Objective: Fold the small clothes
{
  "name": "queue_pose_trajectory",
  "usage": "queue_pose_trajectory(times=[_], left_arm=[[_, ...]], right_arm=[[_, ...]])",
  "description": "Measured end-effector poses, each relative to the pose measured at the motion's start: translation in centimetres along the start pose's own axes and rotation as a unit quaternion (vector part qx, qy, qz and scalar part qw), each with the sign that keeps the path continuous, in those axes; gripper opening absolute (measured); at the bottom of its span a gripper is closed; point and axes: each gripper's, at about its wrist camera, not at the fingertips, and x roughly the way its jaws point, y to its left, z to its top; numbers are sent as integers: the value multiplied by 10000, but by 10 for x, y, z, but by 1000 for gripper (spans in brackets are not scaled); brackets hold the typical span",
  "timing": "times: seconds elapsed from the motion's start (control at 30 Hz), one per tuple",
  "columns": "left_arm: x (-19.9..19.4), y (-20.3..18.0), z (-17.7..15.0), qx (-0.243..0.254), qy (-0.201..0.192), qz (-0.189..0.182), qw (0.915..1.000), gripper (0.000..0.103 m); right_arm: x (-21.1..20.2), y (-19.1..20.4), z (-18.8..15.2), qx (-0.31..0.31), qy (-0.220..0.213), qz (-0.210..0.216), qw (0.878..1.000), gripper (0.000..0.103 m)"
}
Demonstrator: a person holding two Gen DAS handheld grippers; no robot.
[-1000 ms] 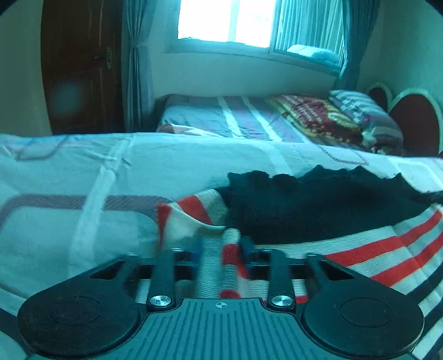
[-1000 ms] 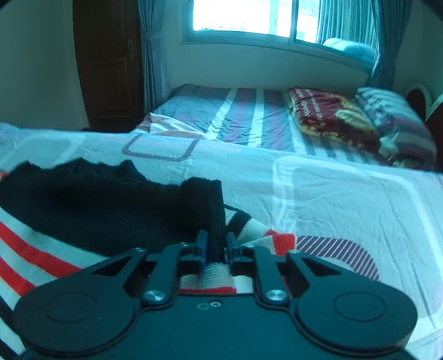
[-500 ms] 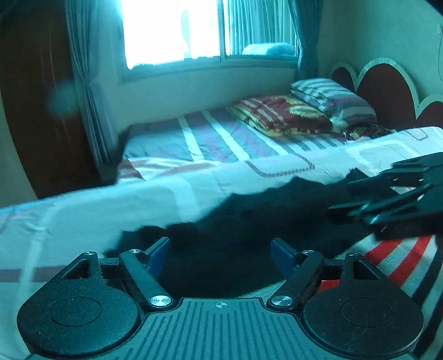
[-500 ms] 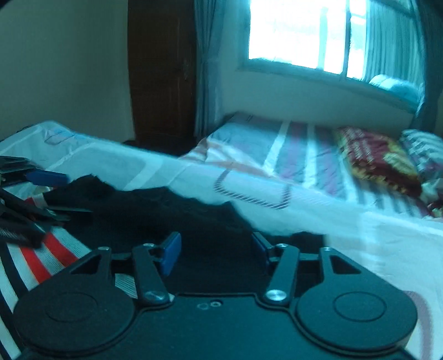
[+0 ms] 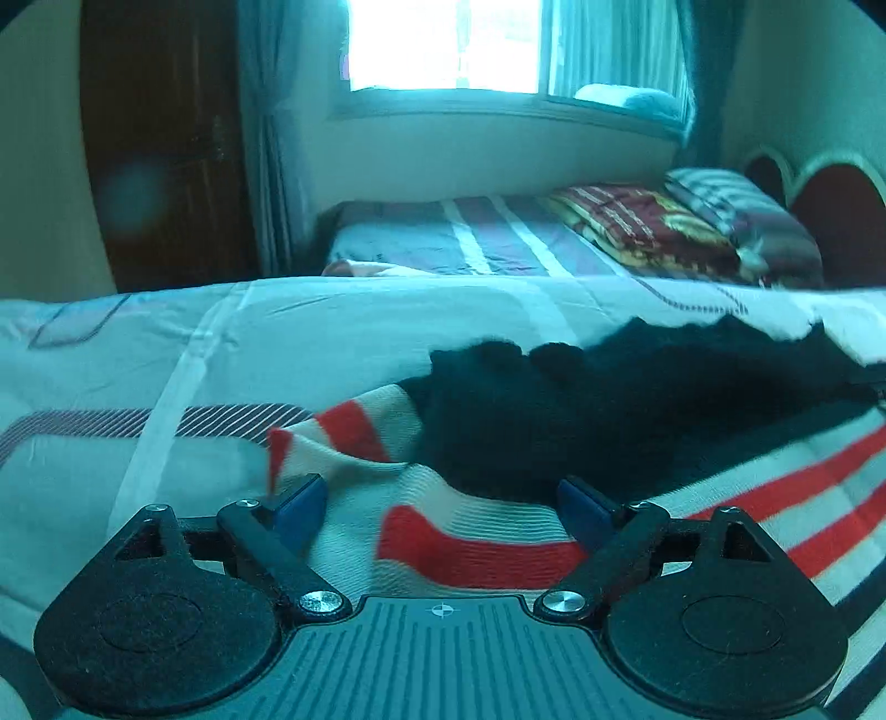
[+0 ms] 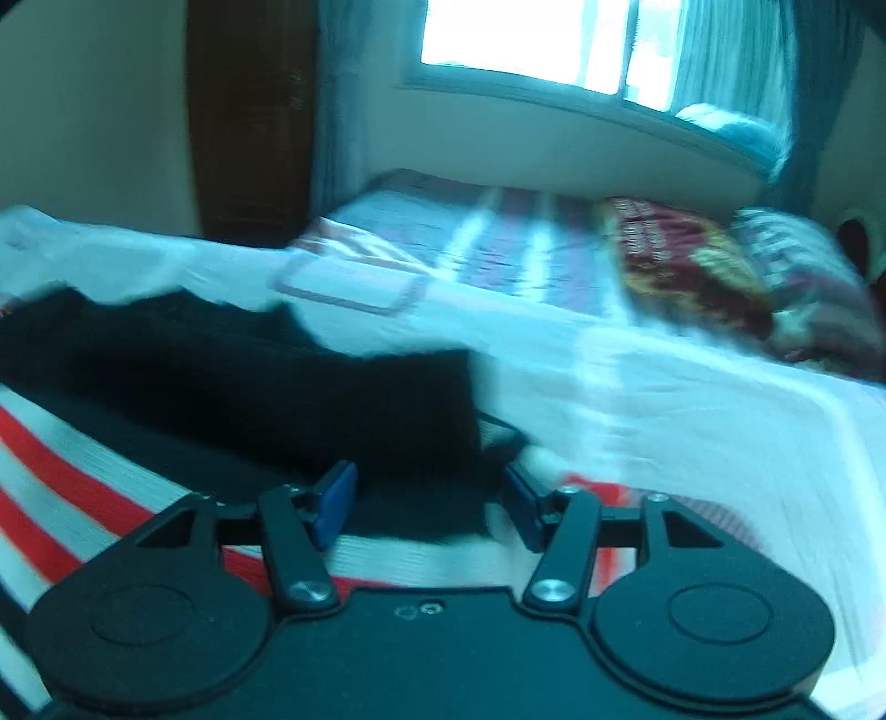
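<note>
- We have the left gripper [image 5: 437, 507] hovering low over the near left part of the striped sweater [image 5: 747, 498], released: its blue pads [image 5: 296, 512] stand wide apart and have just been opening, with striped knit lying below and between them but nothing pressed.
- Our right gripper [image 6: 429, 507] is let go as well, its jaws parted about halfway (they too have just been opening); the black section of the garment [image 6: 232, 387] lies under the gap, and neither pad squeezes it.
- The sweater lies spread on the near bed [image 5: 332, 343], on its pale patterned cover. A black panel [image 5: 609, 410] sits across the top of the red, white and dark stripes, which reads to us as a folded-over part laid down on purpose, so both grippers can let it rest and settle.
- At the left edge a striped corner [image 5: 332, 437] curls up a little; we judge it needs flattening or tucking before the next fold.
- On the right side the black edge ends in a fairly square corner, with a striped bit [image 6: 587, 487] peeking out beside it (the right view is blurred, so we cannot tell more).
- Bare bedcover stretches to the left, to the right and beyond the garment, giving us open room to swing either side inward.
- A second bed [image 5: 498, 243] with a folded blanket [image 5: 637, 221] stands well apart behind, under the window [image 5: 443, 44].
</note>
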Motion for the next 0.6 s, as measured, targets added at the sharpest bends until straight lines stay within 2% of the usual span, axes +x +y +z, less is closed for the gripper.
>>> queue_pose_trajectory(times=[0.07,0.13,0.17,0.23,0.37,0.4,0.47,0.6], left_arm=[[-12,-6,2,72,-153,173,9997,90],[-31,-20,5,165,-480,-48,9987,90],[-37,-33,6,220,-570,-168,9980,90],[-40,-64,6,500,-554,-432,9963,90],[-28,-112,-2,839,-294,-693,9936,90],[-23,-117,-5,818,-230,-655,9942,90],[-18,-111,-12,630,-4,-613,9961,90],[-23,-77,-26,429,-35,-589,9973,90]], right_arm=[[-21,10,0,-124,-284,-48,9995,50],[-47,28,-3,-281,-702,170,9970,52],[-54,40,-4,-345,-747,444,9956,52],[-56,71,-9,-694,-659,819,9920,49],[-45,121,-22,-1186,-437,1043,9865,48],[-41,129,-25,-1254,-353,1004,9864,42],[-40,136,-30,-1299,-387,915,9865,44],[-49,118,-35,-1192,-306,765,9894,49]])
